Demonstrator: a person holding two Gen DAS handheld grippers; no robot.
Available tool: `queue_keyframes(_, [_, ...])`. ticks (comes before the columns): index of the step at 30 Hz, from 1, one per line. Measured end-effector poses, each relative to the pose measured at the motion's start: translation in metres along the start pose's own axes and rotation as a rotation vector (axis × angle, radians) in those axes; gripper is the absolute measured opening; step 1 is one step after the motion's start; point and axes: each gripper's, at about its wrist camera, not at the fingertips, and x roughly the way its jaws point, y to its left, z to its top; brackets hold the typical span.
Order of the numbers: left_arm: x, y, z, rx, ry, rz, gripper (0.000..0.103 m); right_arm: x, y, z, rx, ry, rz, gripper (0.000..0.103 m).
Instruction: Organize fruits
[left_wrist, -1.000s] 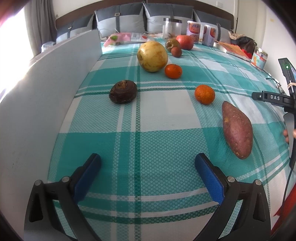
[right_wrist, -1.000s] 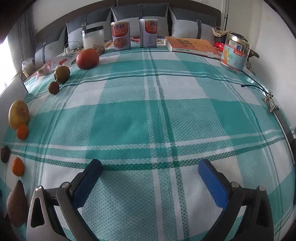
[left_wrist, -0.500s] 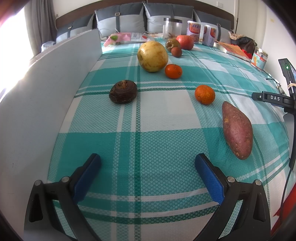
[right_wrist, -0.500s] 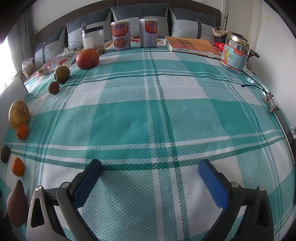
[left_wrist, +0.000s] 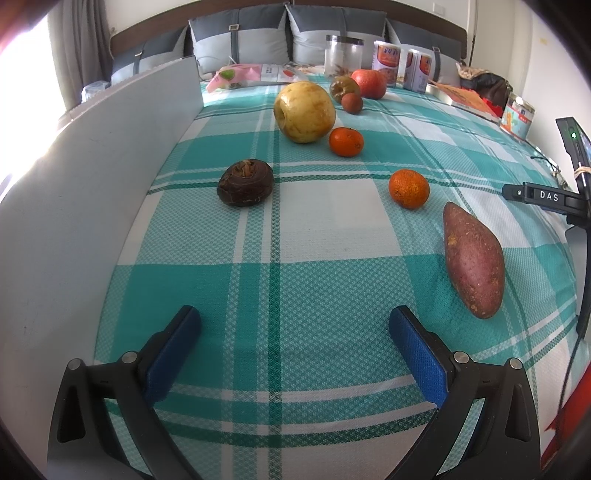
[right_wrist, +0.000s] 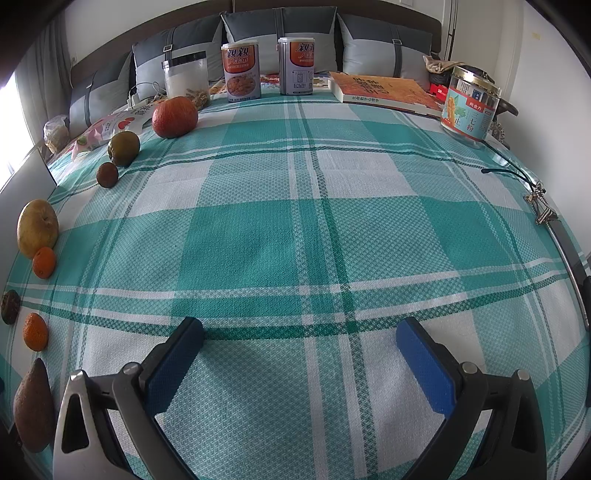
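Both jaws wide, holding nothing.
Risk: nudging round pear or tangerine, rolling across cloth.

Bright daylight floods in from the window at the upper left of both frames, blown out to white glare there, while the plaid cloth stays sharp mid-frame under soft, faint shadows, bows at the fisheye edges, and seems slightly softer toward the dark corners.
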Motion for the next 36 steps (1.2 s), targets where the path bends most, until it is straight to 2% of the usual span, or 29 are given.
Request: queue_keyframes(36, [0.0009,0.0003,0.0009,0.002,-0.001,-0.008,0.102,-0.0001,0.0002,0.0000,0.000,0.000,0.000,0.103])
